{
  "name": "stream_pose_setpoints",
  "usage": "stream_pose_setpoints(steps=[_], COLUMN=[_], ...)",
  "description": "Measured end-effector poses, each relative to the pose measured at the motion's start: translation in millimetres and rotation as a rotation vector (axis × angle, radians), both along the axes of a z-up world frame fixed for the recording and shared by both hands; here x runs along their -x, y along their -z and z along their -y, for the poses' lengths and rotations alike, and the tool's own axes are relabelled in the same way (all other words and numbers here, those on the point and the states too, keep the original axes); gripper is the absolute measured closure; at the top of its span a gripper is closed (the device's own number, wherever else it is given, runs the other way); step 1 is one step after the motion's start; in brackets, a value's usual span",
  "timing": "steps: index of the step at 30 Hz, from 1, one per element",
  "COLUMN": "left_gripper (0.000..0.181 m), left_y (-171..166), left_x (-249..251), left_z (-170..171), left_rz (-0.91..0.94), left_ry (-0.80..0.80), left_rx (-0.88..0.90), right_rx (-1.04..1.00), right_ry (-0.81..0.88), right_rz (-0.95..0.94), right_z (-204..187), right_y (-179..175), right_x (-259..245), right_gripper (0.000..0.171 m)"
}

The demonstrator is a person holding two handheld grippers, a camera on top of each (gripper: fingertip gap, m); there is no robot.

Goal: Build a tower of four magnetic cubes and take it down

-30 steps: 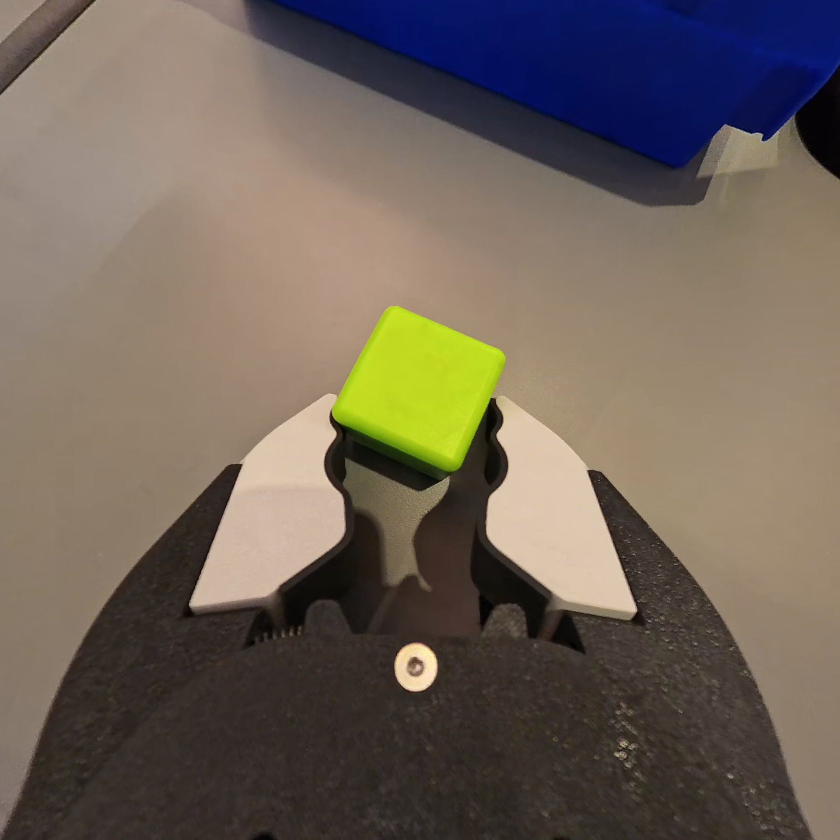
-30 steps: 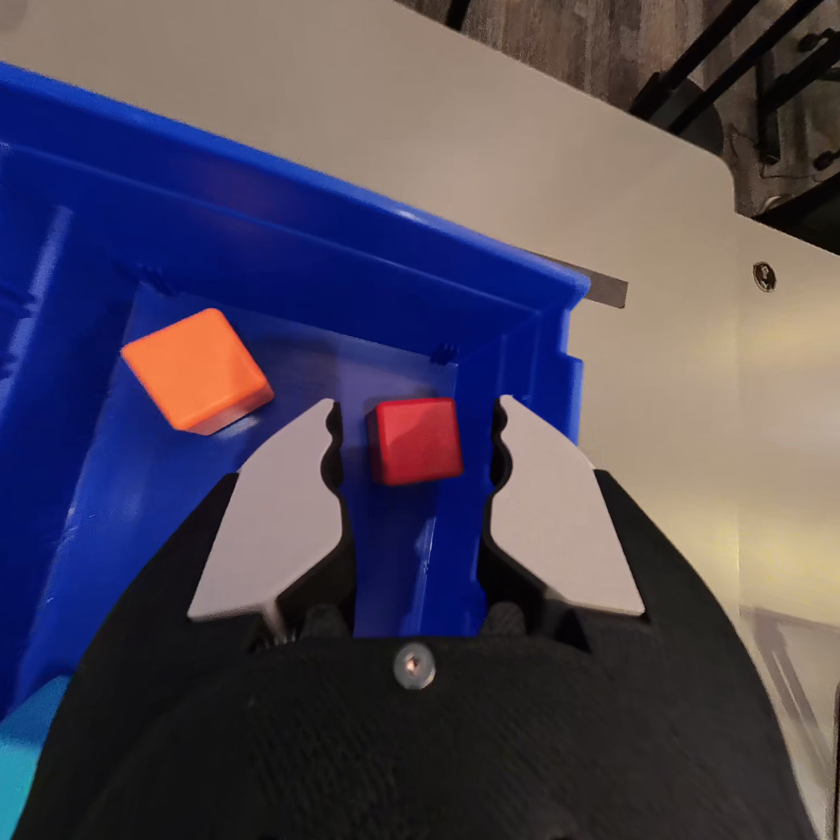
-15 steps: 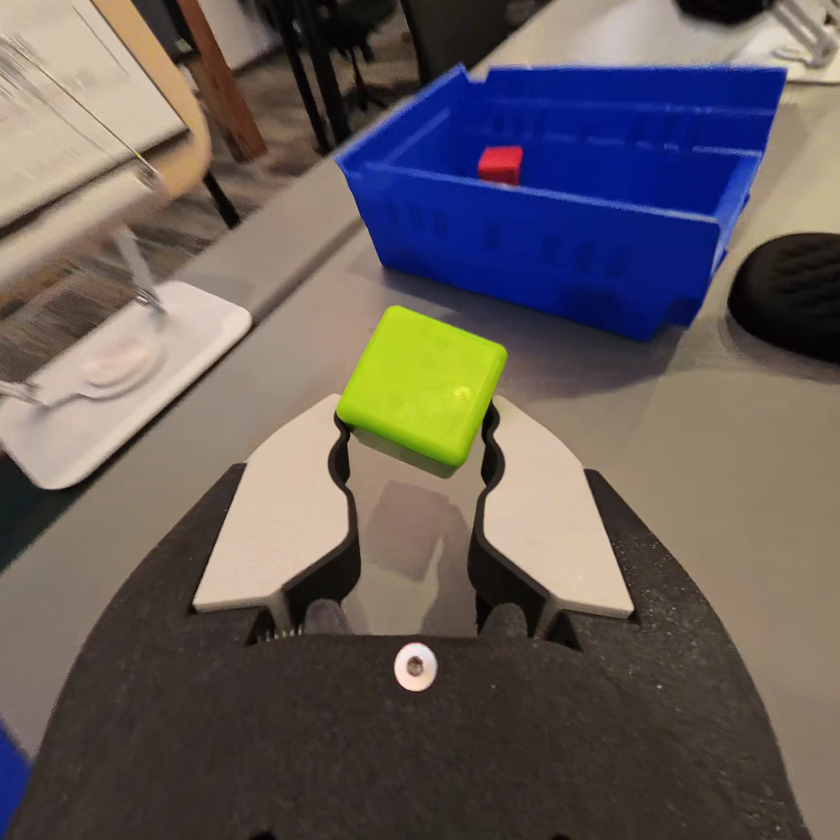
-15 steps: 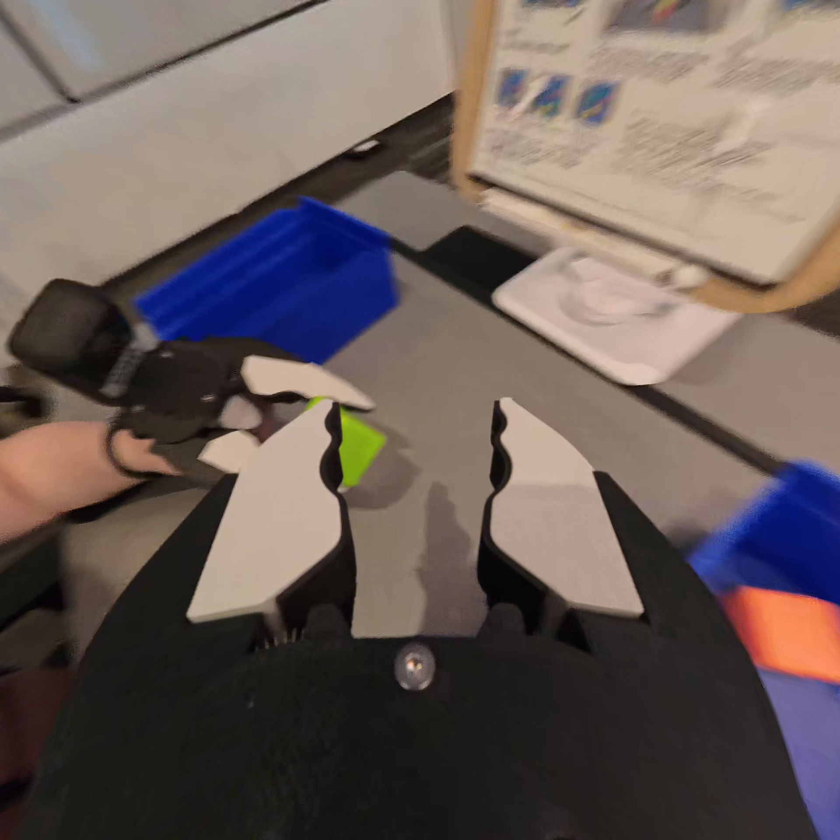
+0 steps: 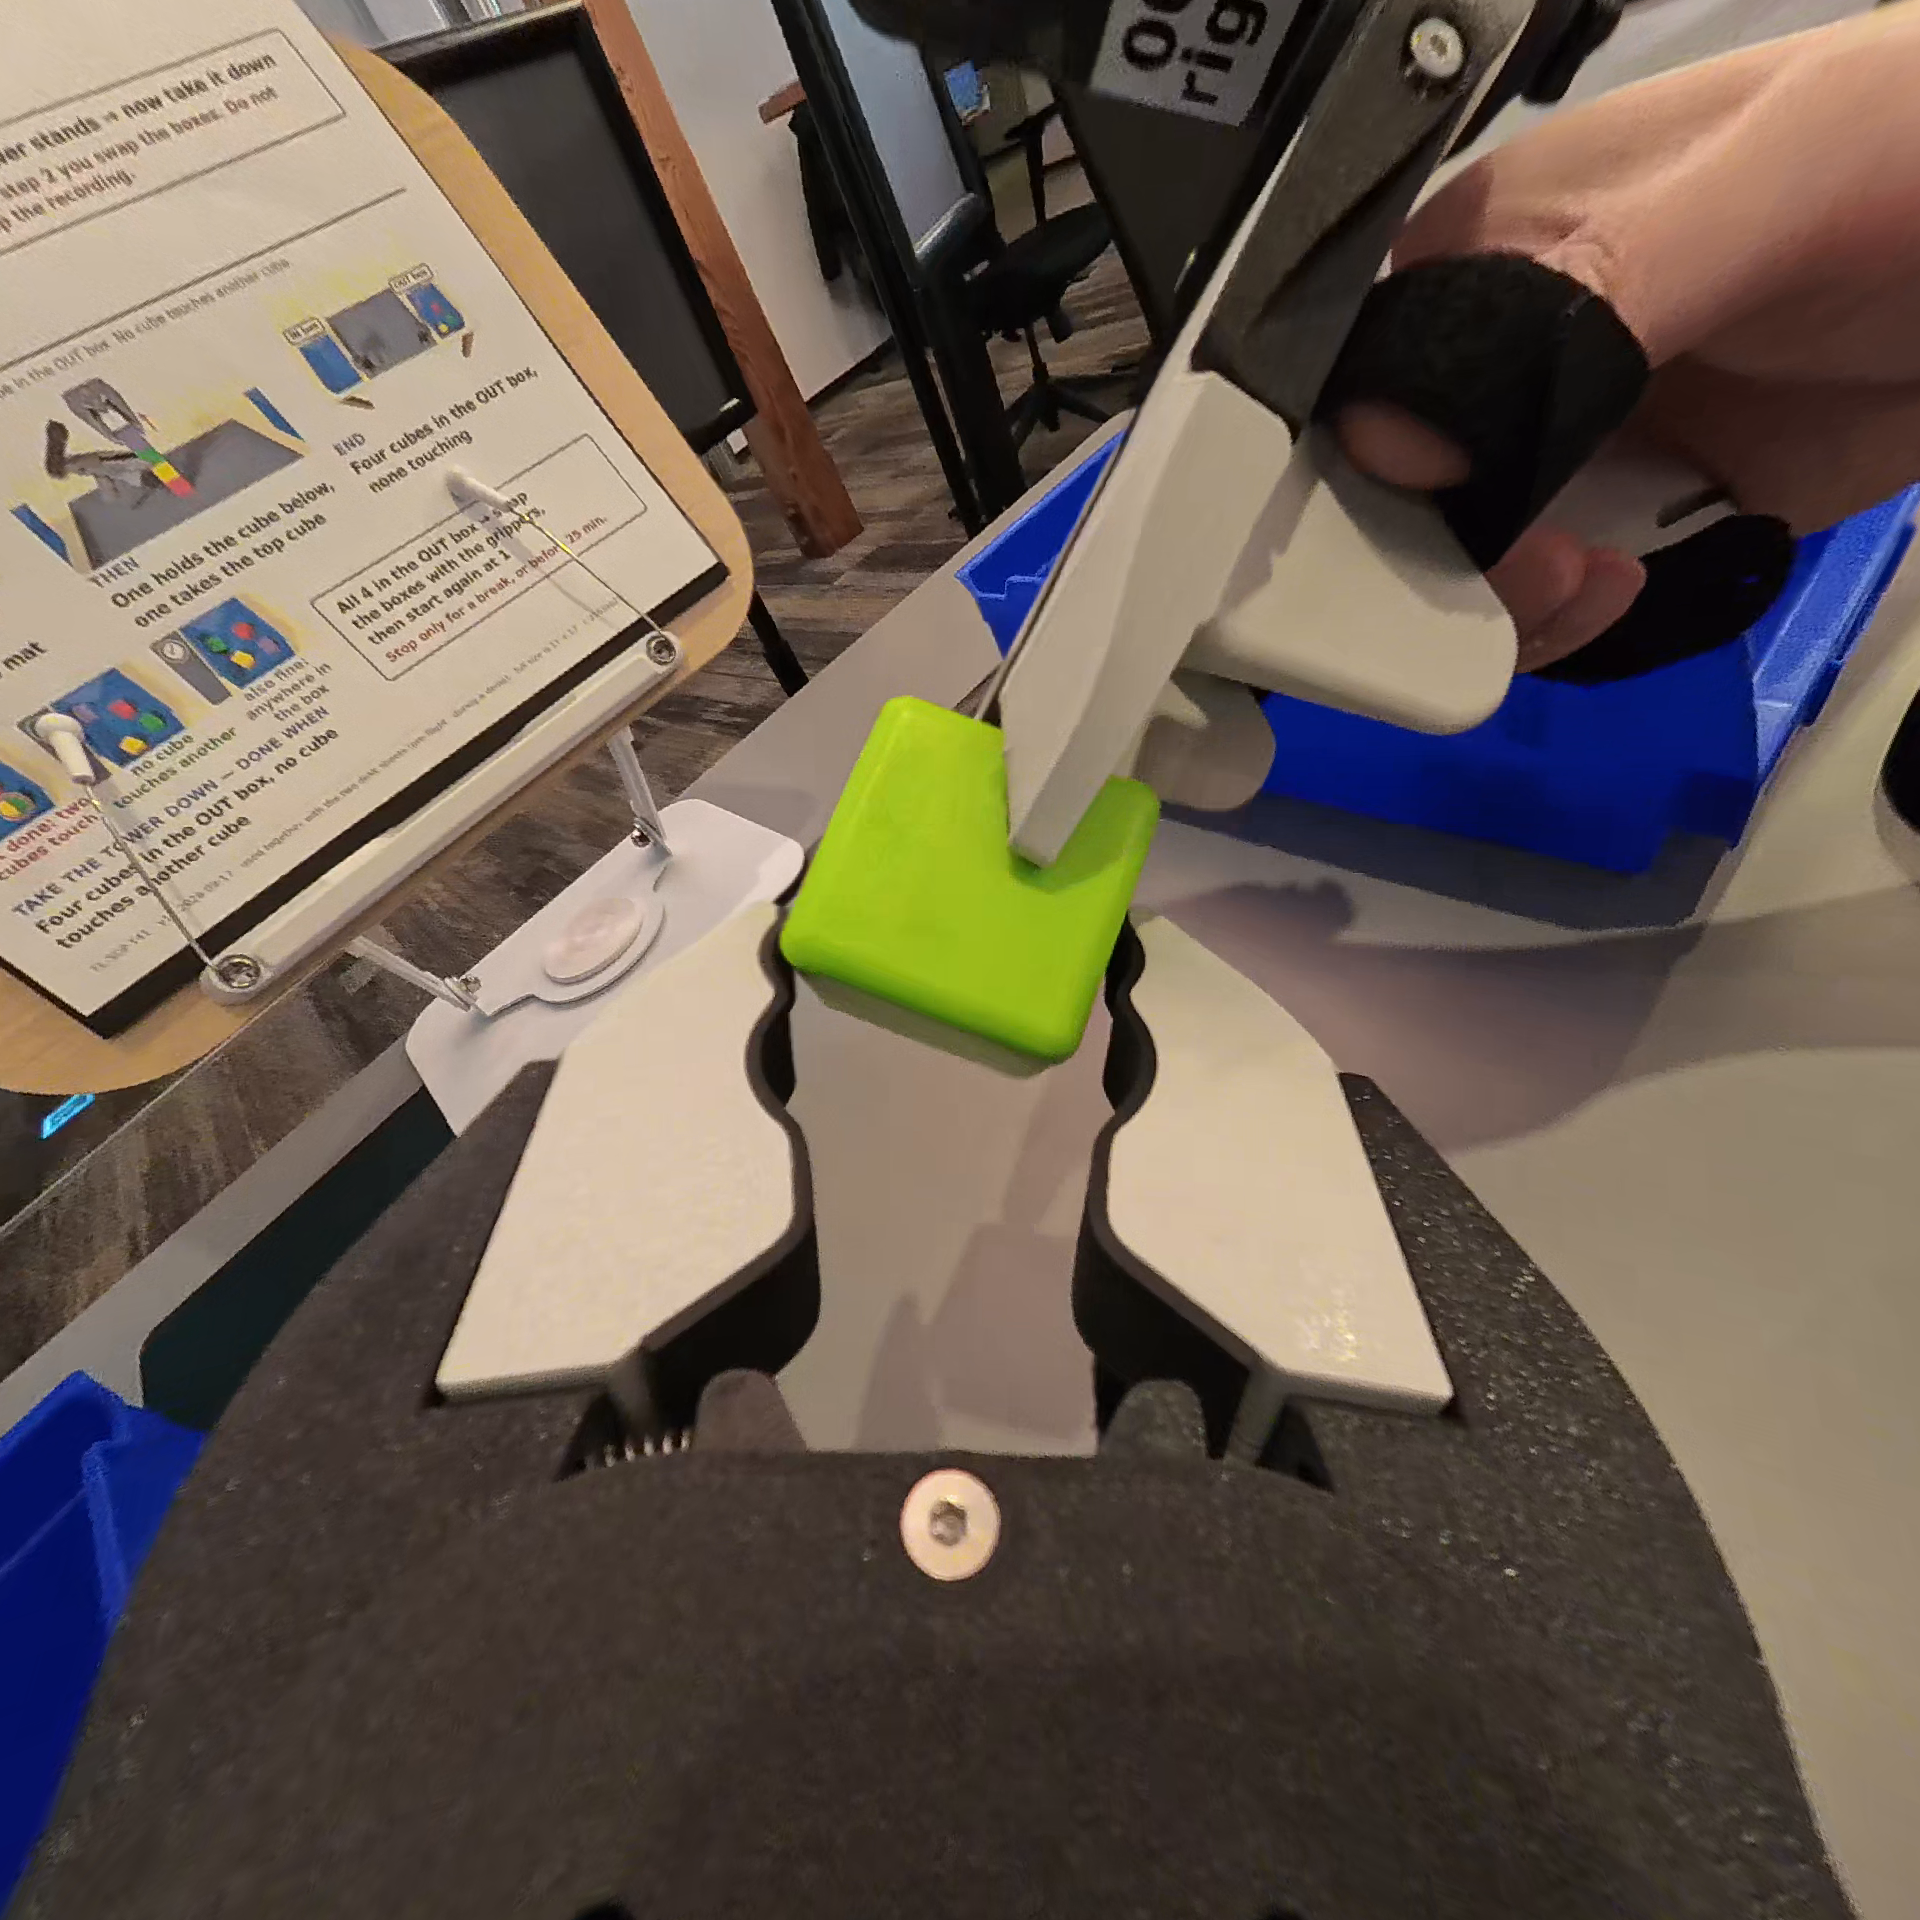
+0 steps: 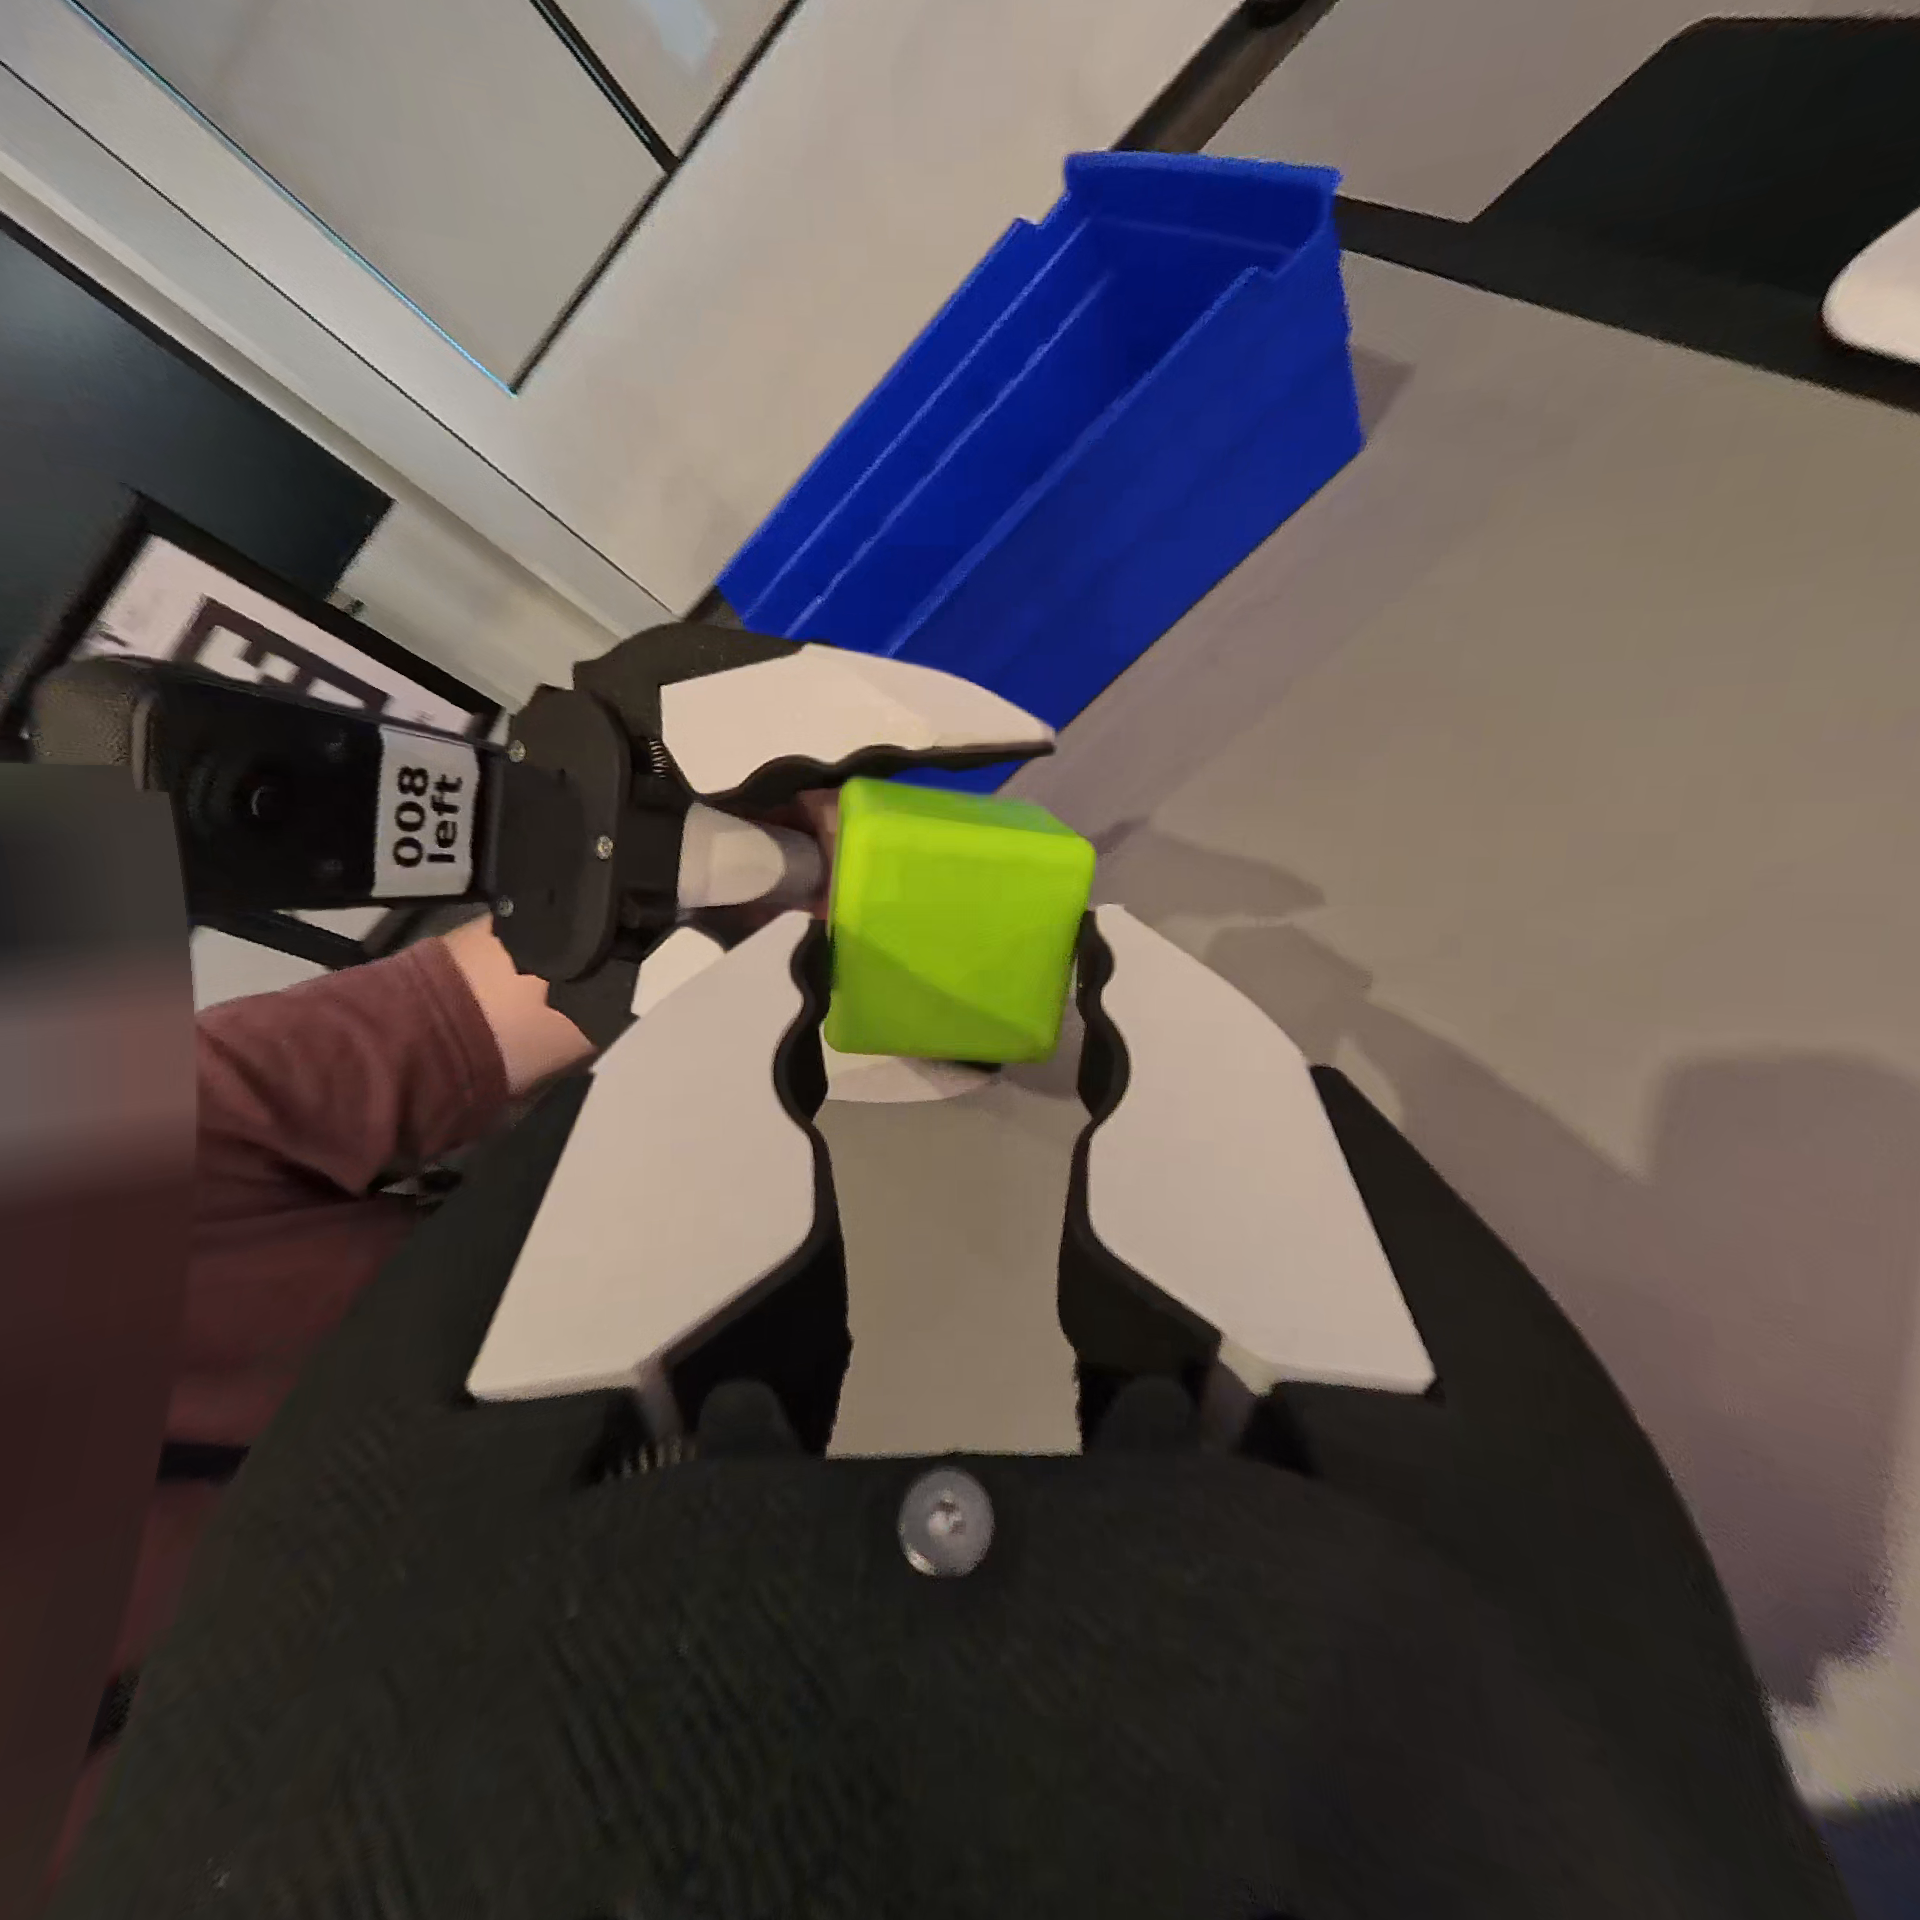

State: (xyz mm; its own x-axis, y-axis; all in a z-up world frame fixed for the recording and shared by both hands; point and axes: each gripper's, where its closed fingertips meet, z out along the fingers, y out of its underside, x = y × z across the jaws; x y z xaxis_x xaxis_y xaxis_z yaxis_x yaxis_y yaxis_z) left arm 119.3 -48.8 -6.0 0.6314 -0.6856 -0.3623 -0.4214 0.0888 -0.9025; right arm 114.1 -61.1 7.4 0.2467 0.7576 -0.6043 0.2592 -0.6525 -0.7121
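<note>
Grippers are meeting over the grey table [image 5: 1558,1299]: the left gripper [image 5: 951,971] is clamping the lime-green cube [image 5: 935,925] above it, while the right gripper [image 6: 951,971], fingers straddling the same cube crosswise from above, is closing in; whether it is pinching yet cannot be told.

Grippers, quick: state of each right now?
Left gripper: shut on the green cube.
Right gripper: fingers either side of the same cube; grip cannot be told.
</note>
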Motion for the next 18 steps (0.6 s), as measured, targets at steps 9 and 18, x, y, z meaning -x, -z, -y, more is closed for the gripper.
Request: stream_pose_setpoints(steps=[9, 18], left_gripper=[0.115, 0.119], left_y=[9, -11], left_x=[-13, 1], left_z=[17, 10], left_rz=[-0.074, -0.022], left_ry=[0.077, 0.041], left_rx=[0.119, 0.091], right_rx=[-0.093, 0.236], right_ry=[0.414, 0.288], right_rz=[0.946, 1.333], right_z=[-21, -1], right_y=[45, 133], right_x=[-239, -344], right_gripper=[0.125, 0.124])
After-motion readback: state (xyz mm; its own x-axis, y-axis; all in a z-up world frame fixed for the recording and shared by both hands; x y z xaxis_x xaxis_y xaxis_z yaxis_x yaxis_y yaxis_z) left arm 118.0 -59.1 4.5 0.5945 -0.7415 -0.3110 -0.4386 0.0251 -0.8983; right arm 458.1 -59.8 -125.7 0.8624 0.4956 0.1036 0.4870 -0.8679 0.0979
